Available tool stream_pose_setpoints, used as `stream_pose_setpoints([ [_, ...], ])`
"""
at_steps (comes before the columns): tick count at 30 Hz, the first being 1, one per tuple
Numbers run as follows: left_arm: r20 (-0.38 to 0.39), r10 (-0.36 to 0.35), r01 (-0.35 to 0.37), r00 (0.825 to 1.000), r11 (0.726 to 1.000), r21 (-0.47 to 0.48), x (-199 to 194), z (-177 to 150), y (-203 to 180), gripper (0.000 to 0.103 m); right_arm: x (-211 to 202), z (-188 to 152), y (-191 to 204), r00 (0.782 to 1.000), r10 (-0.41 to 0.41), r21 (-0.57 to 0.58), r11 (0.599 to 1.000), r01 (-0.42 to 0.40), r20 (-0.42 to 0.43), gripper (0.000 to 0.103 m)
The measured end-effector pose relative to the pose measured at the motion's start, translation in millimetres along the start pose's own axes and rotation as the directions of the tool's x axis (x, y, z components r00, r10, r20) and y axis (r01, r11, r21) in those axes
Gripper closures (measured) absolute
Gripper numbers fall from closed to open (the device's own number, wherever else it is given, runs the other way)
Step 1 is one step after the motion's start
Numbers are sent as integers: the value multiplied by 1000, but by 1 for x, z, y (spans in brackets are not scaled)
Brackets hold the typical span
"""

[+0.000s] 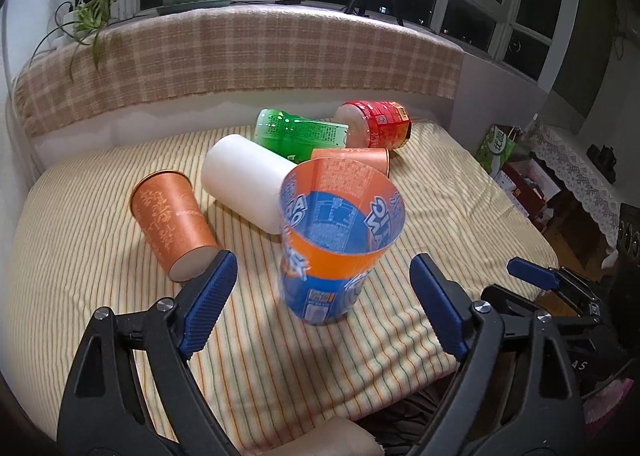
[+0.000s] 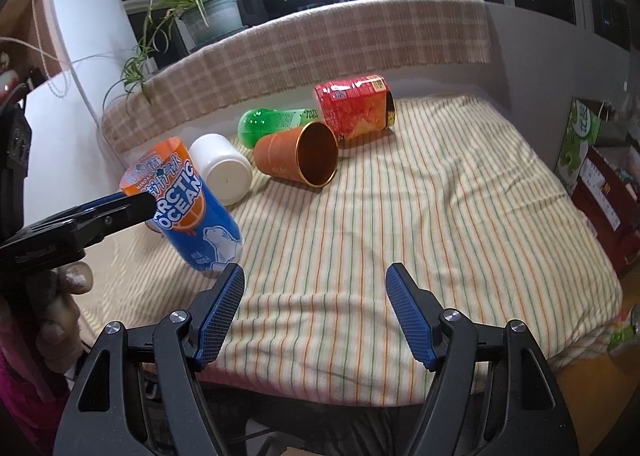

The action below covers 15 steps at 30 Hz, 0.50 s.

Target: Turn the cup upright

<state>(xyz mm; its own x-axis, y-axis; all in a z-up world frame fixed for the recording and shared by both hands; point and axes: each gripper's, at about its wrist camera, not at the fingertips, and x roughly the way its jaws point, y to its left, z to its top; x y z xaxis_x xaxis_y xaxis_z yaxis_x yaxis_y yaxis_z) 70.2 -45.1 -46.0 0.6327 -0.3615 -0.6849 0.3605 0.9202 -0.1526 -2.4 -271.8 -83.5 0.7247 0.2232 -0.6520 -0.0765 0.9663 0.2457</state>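
Standing mouth-up but leaning on the striped cloth (image 1: 100,256), the blue-and-orange cup (image 1: 336,240) is judged to be at the release stage of the flip. The left gripper (image 1: 324,276) is spread wide, its blue pads (image 1: 208,304) flanking the cup's lower half without touching it; in the right wrist view one left finger crosses in front of the cup's upper wall, and contact there cannot be told. To finish well, the fingers should back straight away, brushing neither wall, since the soft cloth gives little support. The right gripper (image 2: 316,296) is also released, holding nothing, with the cup off to its left.
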Motion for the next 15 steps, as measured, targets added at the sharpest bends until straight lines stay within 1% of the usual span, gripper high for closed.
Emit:
stream_pose_setpoints([
  [4, 20, 9, -8, 1000, 1000, -10, -11, -5, 4, 13, -3, 2, 6, 999, -23, -24, 999, 23, 24, 30],
  [9, 68, 41, -39, 997, 999, -31, -30, -10, 12, 12, -10, 8, 13, 996, -50, -54, 997, 54, 72, 30],
  [13, 144, 103, -97, 984, 994, -43, -51, -12, 18, 12, -20, 15, 23, 988, -74, -89, 992, 86, 133, 28],
  [15, 188, 139, -133, 972, 990, -46, -62, -13, 18, 11, -25, 18, 29, 981, -94, -112, 987, 114, 169, 26],
])
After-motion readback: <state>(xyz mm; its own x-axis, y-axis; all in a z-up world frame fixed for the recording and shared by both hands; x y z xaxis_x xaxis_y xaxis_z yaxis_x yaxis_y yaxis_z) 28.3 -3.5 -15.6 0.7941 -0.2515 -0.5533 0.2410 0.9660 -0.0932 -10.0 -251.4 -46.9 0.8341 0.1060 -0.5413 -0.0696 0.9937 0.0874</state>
